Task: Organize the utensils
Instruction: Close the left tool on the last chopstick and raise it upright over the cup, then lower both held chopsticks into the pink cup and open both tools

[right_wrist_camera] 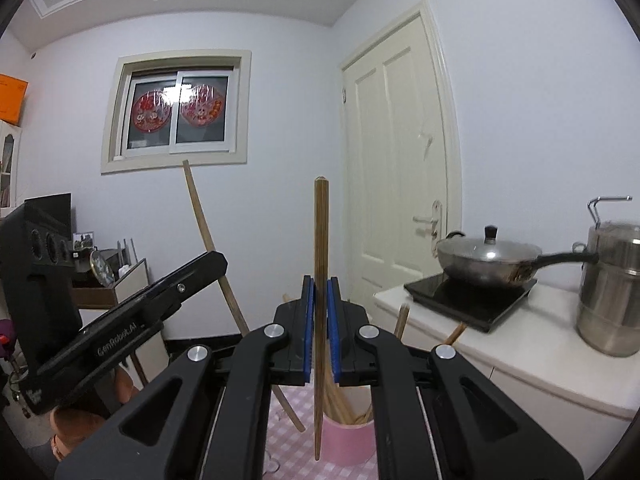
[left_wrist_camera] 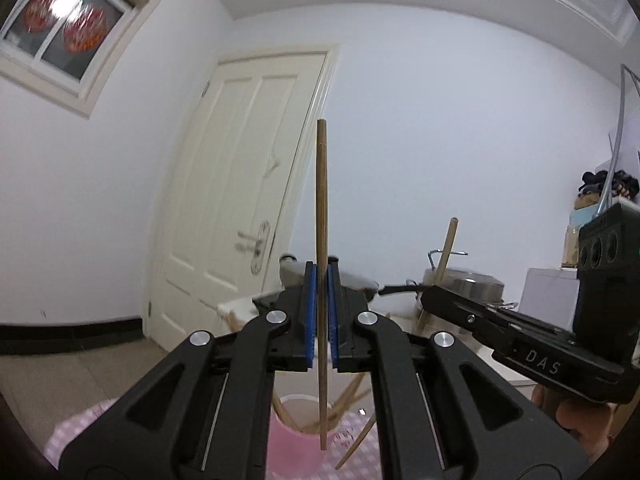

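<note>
Holding one chopstick (left_wrist_camera: 322,280) upright in the left tongs (left_wrist_camera: 321,312) and another chopstick (right_wrist_camera: 320,300) in the right tongs (right_wrist_camera: 320,320), both over the near pink cup (right_wrist_camera: 346,440), keep each vertical and lower tips inside the rim before releasing.

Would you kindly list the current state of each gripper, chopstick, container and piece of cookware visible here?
left gripper: shut on a chopstick.
left chopstick: held upright, lower tip above the pink cup.
right gripper: shut on a chopstick.
right chopstick: held upright, lower tip beside the cup.
pink cup: upright, open, holding several chopsticks.
wok: lidded, sitting on the cooktop.
door: closed.
steel pot: upright on the counter.
</note>
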A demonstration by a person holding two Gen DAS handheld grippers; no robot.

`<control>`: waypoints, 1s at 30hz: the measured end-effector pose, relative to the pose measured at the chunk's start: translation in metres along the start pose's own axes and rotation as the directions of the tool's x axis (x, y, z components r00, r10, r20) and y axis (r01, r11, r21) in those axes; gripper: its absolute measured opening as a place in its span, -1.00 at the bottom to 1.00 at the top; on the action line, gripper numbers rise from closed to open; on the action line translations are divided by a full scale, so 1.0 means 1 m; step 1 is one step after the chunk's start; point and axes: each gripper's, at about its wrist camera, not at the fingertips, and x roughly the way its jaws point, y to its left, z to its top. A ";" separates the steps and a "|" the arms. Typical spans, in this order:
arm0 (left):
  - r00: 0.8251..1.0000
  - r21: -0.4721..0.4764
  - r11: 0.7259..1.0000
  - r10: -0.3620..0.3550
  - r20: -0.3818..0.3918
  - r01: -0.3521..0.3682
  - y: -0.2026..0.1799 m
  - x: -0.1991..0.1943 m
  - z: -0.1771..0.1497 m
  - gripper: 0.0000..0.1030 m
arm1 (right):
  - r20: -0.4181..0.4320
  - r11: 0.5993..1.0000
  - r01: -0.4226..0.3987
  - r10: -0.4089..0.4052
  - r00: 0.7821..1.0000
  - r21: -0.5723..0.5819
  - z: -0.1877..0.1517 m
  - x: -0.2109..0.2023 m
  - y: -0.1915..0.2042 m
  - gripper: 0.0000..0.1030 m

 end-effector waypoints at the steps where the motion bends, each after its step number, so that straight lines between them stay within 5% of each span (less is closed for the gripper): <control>1: 1.000 0.011 1.000 0.000 0.005 0.000 -0.003 0.003 0.001 -0.90 | 0.014 1.000 0.007 -0.007 1.000 -0.005 0.004 0.000 0.000 -0.90; 11: 0.995 0.053 0.999 0.004 0.100 -0.010 -0.007 0.007 -0.016 -0.89 | 0.098 0.996 0.080 -0.076 0.992 -0.045 0.012 0.011 -0.003 -0.90; 30: 0.998 0.065 0.996 0.066 -0.012 -0.065 -0.004 0.043 -0.081 -0.89 | 0.119 0.986 0.154 -0.145 0.982 -0.064 -0.050 0.054 -0.009 -0.90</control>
